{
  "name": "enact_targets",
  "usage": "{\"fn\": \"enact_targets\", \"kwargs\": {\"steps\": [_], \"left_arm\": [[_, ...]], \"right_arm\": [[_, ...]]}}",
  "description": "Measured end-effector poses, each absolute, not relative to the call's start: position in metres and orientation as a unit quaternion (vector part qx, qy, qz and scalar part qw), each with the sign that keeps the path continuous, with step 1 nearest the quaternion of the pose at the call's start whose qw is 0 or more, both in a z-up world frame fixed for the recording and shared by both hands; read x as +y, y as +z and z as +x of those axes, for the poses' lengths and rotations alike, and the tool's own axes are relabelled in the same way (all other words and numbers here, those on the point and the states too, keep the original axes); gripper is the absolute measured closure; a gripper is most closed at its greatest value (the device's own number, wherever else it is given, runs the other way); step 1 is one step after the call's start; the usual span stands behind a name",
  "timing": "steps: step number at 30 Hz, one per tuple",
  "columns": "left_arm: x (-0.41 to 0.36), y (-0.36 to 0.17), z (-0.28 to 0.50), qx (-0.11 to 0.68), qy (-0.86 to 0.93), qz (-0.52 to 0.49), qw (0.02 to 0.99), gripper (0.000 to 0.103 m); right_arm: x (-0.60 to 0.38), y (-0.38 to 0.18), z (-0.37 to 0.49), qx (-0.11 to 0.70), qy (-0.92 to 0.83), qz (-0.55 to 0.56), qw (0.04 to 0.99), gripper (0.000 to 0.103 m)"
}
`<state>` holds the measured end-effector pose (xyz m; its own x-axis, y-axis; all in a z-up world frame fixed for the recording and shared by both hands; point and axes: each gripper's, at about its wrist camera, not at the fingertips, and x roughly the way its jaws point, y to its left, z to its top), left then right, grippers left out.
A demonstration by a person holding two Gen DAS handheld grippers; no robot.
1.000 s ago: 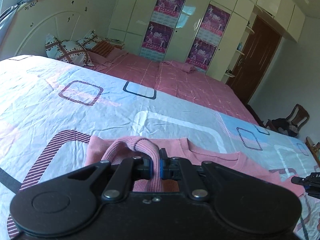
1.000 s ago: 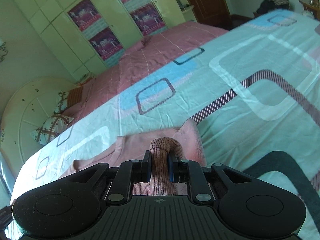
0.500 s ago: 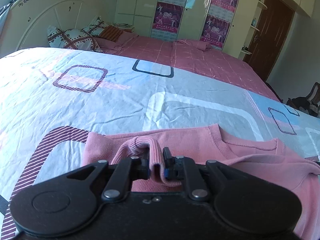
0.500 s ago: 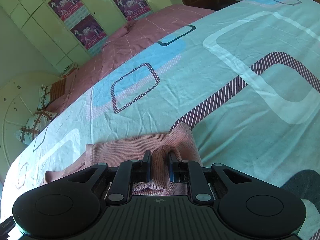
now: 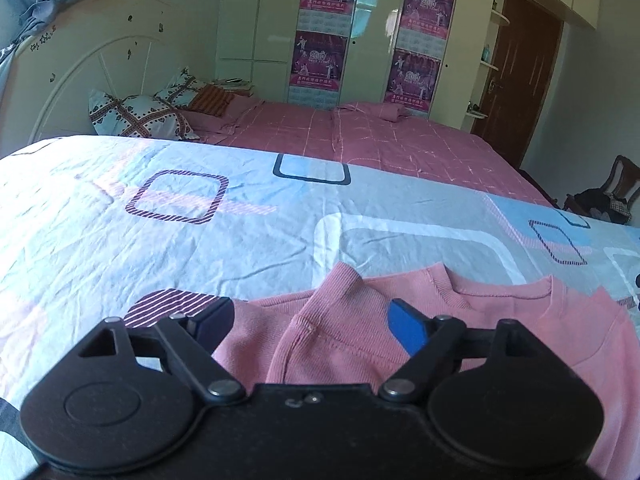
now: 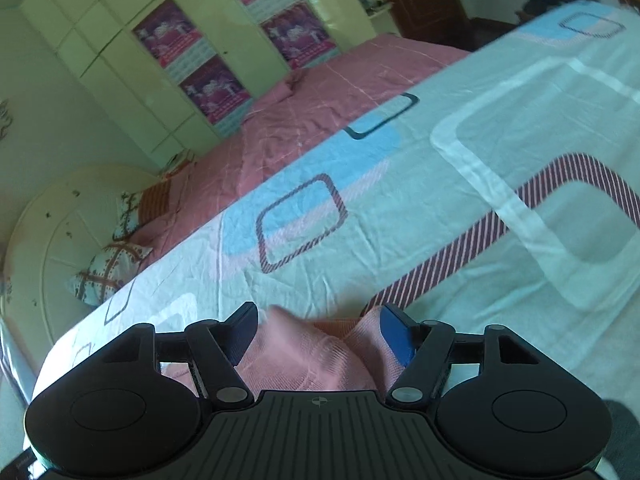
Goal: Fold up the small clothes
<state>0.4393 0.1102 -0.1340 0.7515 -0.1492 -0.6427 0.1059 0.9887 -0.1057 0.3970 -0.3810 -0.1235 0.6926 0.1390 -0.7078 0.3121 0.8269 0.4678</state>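
A small pink knit sweater (image 5: 500, 320) lies flat on the patterned bedsheet (image 5: 200, 240), neckline away from me. One sleeve (image 5: 332, 320) is folded over its body. My left gripper (image 5: 310, 318) is open just above that sleeve, jaws wide apart, holding nothing. In the right wrist view the pink sweater (image 6: 312, 352) bunches between the spread fingers of my right gripper (image 6: 318, 330), which is open and holds nothing.
A pink sheet (image 5: 380, 144) covers the far half of the bed. Pillows (image 5: 136, 116) lie against the white headboard (image 5: 80, 80). A wardrobe with posters (image 5: 320, 40) stands behind. A chair with dark clothes (image 5: 608, 196) is at the right.
Both grippers were shut on pink sleeve cuffs and carried them down onto the sweater. Both have now opened and let the cloth go; the sleeves lie folded on the sweater.
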Motion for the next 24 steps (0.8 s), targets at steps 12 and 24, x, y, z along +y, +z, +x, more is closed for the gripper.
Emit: {"fn": "enact_targets", "kwargs": {"steps": [12,24], "left_arm": [[0.103,-0.163,0.466,0.375,-0.075,-0.030,0.923,0.029],[0.100,-0.176,0.471,0.371,-0.139,-0.044,0.917,0.084]], "right_arm": [[-0.349,-0.157,0.412,0.428,0.000,0.175,0.886,0.036],[-0.341,-0.170,0.426,0.448,0.045,0.110,0.886,0.081]]}}
